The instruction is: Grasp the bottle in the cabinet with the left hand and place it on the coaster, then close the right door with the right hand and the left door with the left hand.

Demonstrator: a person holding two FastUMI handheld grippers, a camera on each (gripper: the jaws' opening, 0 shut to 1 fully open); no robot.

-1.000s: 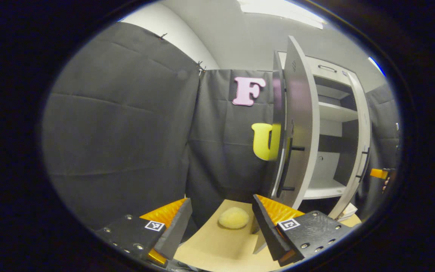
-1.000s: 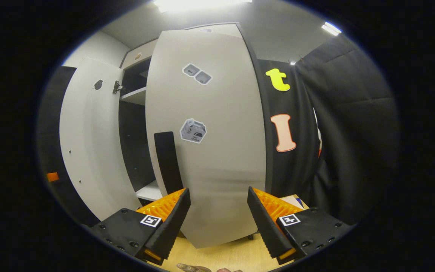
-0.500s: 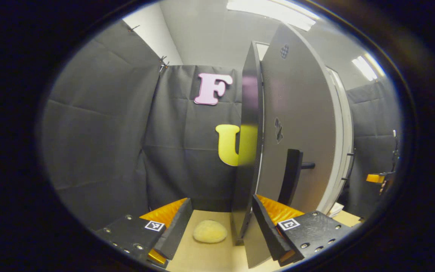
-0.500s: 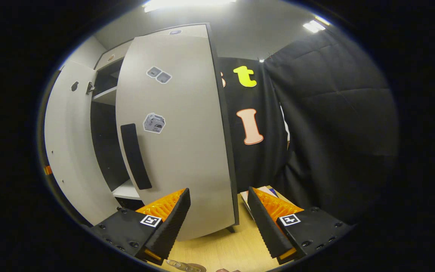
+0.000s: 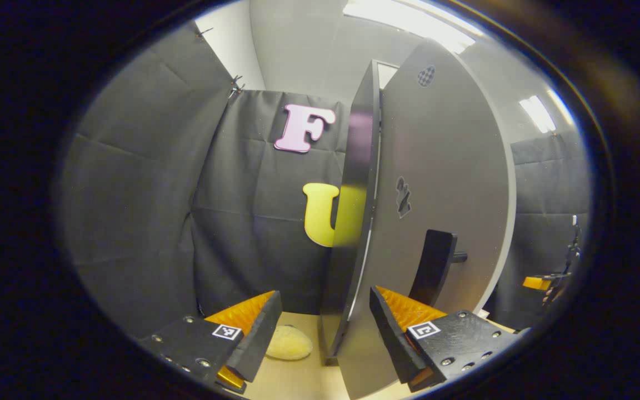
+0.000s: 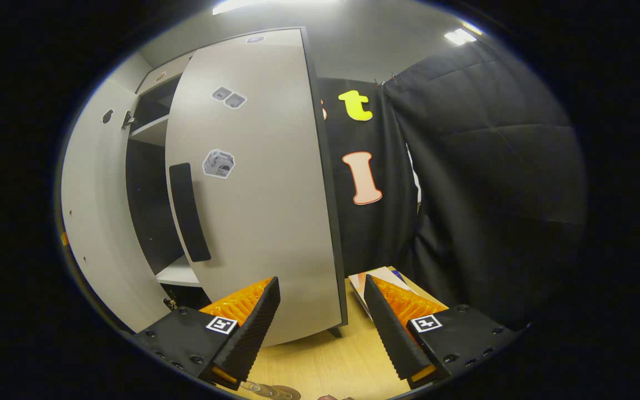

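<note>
left tongs (image 5: 324, 328) agape astride left door (image 5: 436, 222) edge, right tongs (image 6: 321, 325) before right door (image 6: 253, 183)

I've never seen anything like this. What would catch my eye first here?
Probably the tall pale grey cabinet door with a black bar handle and small stickers, swung partly open ahead of the open right tongs. In the left gripper view, the other grey door stands edge-on before the open left tongs, a fuzzy yellow lump on the wooden tabletop below.
</note>
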